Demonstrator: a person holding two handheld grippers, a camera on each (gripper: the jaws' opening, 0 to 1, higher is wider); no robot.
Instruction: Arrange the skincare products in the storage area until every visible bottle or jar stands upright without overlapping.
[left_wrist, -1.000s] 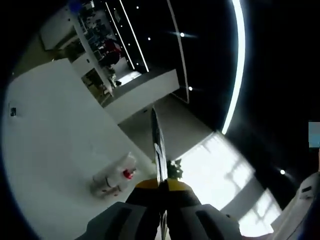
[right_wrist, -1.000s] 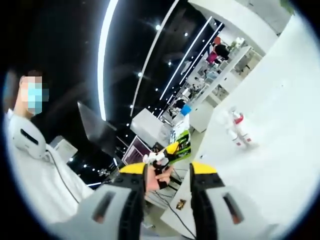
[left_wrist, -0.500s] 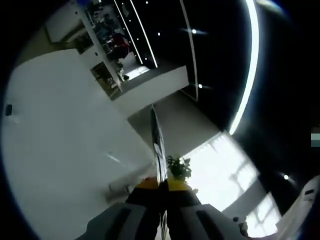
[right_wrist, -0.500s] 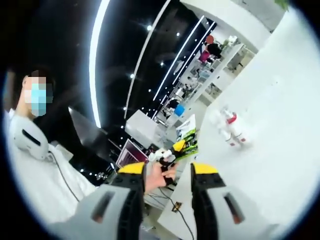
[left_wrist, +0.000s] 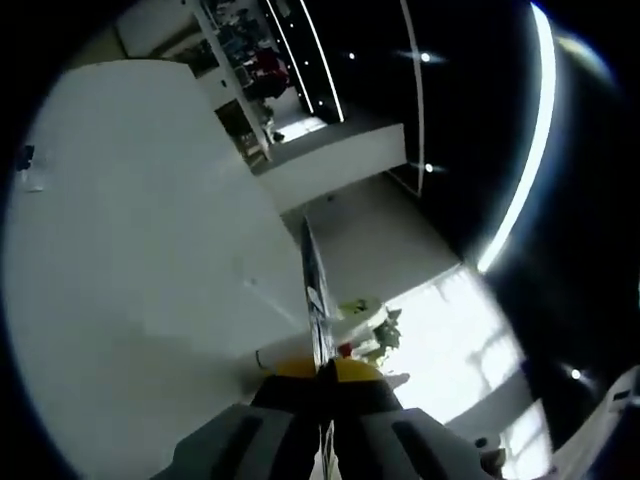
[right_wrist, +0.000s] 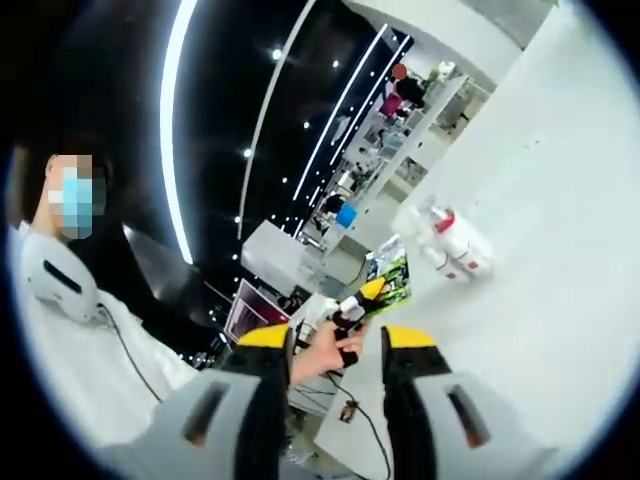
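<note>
1. The left gripper (left_wrist: 318, 372), grey-bodied with yellow-tipped jaws, has its jaws pressed together with no gap, a thin blade-like edge rising from between them.
2. The right gripper (right_wrist: 335, 350), grey with yellow tips, has its jaws spread apart with nothing between them.
3. Beyond the right gripper's jaws, the person's hand (right_wrist: 325, 352) grips a handle, its fingers curled.
4. A white sleeve (right_wrist: 90, 360) fills the left of the right gripper view.

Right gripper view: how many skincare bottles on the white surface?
2, as far as the blur allows: a red-capped bottle and a white bottle touching it on its left side in the picture, on the white table. More could hide behind them.
</note>
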